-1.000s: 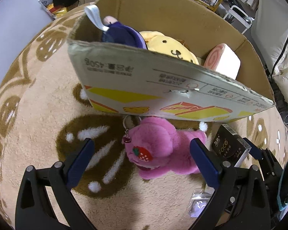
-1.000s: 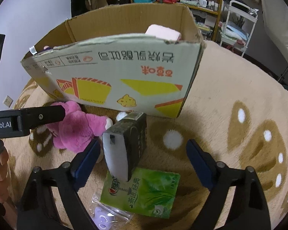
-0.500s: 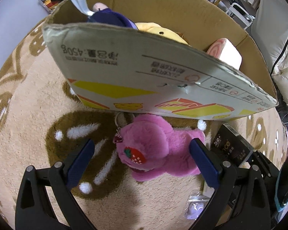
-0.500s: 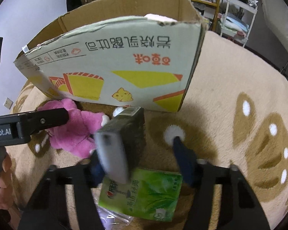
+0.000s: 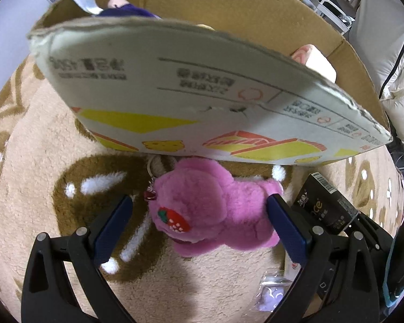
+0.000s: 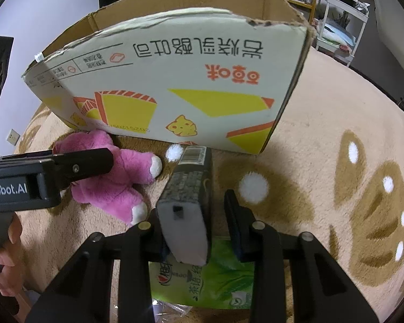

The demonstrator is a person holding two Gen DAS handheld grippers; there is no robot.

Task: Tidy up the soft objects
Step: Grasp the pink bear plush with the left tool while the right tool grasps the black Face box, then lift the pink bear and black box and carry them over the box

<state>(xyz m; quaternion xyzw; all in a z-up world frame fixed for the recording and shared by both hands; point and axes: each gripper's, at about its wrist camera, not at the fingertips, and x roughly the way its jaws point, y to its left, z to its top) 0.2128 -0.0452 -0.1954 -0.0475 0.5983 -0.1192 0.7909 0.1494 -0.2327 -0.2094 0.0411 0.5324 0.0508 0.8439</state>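
Beige patterned rug [image 6: 323,113]: left gripper [image 5: 199,223] spread wide around pink plush bear [image 5: 210,210]; right gripper [image 6: 199,223] just narrowed, dark tissue pack [image 6: 188,202] between, right pad apart.

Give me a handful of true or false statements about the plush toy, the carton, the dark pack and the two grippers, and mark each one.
1. The pink plush toy lies on the rug in front of the cardboard box. True.
2. The left gripper is clamped on the plush. False: its jaws stand open on either side of it.
3. The dark tissue pack sits between the right gripper's jaws, which have just been closing. True.
4. The box is empty. False: a pink-and-cream soft toy shows inside.
5. A green packet lies under the right gripper. True.
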